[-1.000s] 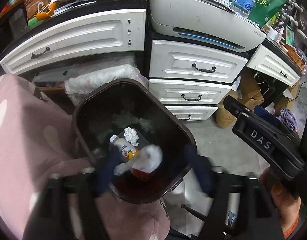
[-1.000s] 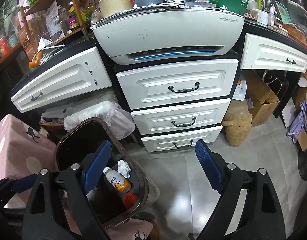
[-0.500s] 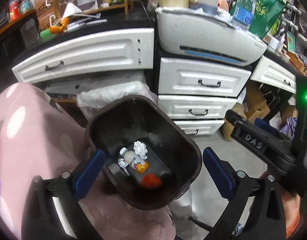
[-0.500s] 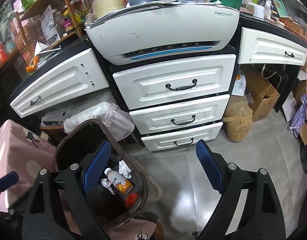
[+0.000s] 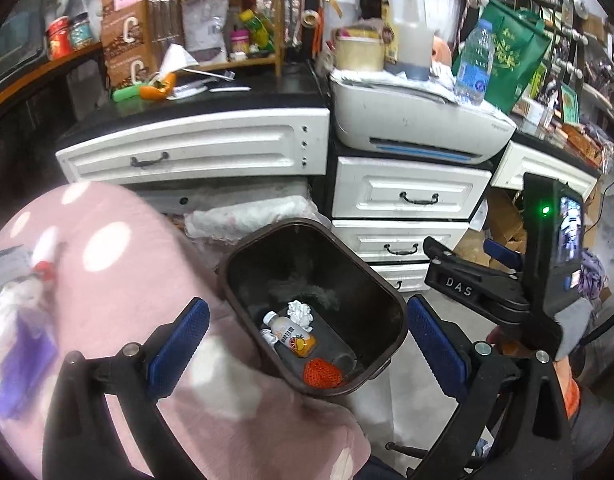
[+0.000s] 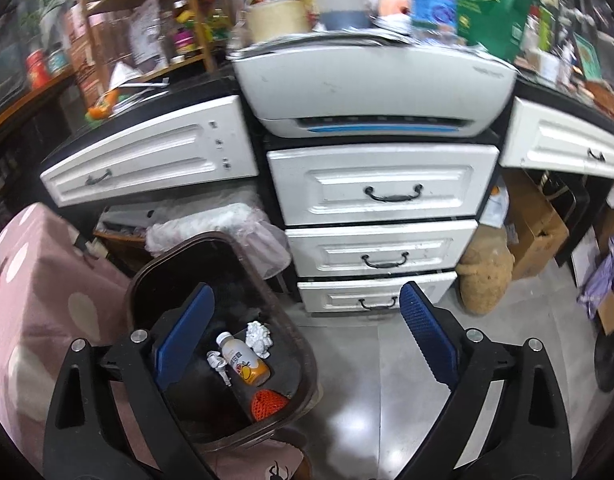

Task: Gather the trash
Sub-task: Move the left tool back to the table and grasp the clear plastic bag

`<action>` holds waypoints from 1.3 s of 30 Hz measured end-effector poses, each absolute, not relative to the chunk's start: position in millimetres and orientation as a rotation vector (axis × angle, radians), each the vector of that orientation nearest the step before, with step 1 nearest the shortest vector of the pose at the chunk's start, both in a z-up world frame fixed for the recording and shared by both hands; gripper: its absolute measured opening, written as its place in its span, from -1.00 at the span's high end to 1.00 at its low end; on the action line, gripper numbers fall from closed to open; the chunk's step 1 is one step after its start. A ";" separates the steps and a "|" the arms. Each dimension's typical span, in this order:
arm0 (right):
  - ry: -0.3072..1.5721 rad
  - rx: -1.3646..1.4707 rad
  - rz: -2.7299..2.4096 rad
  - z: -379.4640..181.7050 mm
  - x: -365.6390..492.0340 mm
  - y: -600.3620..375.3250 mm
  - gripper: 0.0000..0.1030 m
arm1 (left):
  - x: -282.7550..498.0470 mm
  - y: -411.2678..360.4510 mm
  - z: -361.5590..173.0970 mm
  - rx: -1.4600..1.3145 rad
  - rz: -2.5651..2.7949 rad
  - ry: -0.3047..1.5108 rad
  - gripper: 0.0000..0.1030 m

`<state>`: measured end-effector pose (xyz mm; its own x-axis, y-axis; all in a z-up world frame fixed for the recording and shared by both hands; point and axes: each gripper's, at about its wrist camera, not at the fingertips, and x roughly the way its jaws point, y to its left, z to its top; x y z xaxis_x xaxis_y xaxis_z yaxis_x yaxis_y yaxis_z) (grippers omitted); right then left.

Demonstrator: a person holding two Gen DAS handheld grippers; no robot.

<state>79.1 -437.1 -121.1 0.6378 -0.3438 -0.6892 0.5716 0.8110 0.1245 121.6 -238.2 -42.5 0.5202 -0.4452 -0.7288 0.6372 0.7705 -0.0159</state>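
The left tool (image 5: 307,336) tilts steeply downward over the dark brown trash bin (image 5: 391,304), its two blue pads (image 5: 179,344) spread as wide as they go after just opening further; nothing sits between them and they touch nothing. The left pad hangs over a pink dotted cushion (image 5: 107,280), the right pad just outside the bin's right rim. Below and between the pads, on the bin's floor, lie a small white scrap (image 5: 267,336), an orange-labelled drink bottle (image 5: 291,336), a crumpled white paper ball (image 5: 301,314) beyond the bottle, and an orange mesh ball (image 5: 321,372) nearest the tool. To the right of this tool, a hand (image 5: 503,340) grips the handle of the right tool.

The right tool (image 6: 307,340) also angles down, its jaws wide apart, having just been opening, and empty. Its left pad (image 6: 185,332) overlaps the bin's interior in view, while the right pad hangs over bare grey floor (image 6: 355,400) in front of the white drawers (image 6: 379,188). The trash lies low between its pads, toward the left one.
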 end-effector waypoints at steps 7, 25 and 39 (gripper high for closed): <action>0.699 0.284 -0.402 -109.6 84.3 -397.1 -0.87 | 117.3 -179.5 -24.7 0.217 -0.613 0.757 -0.89; 0.680 0.147 -0.145 -71.7 81.7 -313.5 -0.88 | 117.2 -27.5 -38.4 0.169 -0.357 0.793 -0.89; 0.700 0.071 0.046 -49.3 83.2 -250.5 -0.88 | 168.7 123.5 -35.5 -0.079 0.101 0.798 -0.66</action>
